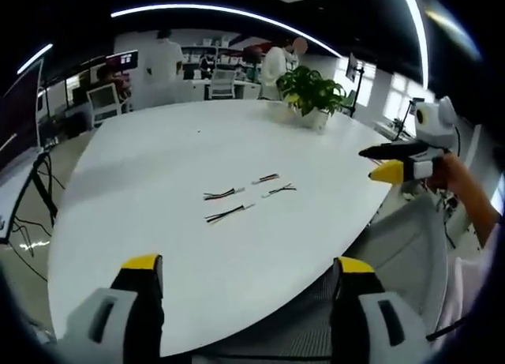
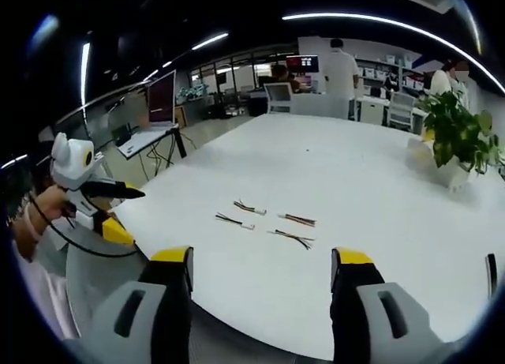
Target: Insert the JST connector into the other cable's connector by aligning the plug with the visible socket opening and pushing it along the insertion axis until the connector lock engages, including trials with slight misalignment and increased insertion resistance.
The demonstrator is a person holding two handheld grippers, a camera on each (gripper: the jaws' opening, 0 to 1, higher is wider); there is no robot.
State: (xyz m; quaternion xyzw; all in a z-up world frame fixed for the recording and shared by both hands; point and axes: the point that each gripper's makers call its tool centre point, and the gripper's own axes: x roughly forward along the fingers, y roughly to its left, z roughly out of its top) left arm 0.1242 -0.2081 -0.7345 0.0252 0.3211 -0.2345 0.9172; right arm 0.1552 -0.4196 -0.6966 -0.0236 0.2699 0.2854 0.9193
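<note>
Four short thin red-and-black JST cables with small white plugs [image 1: 237, 204] lie loose mid-table on the smooth white round table [image 1: 158, 166], well clear of both claws; left gripper [image 1: 248, 301] and right gripper [image 2: 260, 301] spread wide, empty; tiny stiff plugs could skid or misalign when pinched

The table [image 1: 197, 159] has a smooth, matt white top with a faint sheen under the ceiling lights. On it, toward the potted plant [image 1: 310, 91], lie four short cables [image 1: 229, 214] with thin insulated wires and small pale plastic connectors. The plant's leaves look glossy. Both grippers' jaws look like grey moulded plastic tipped with matt yellow pads.
</note>
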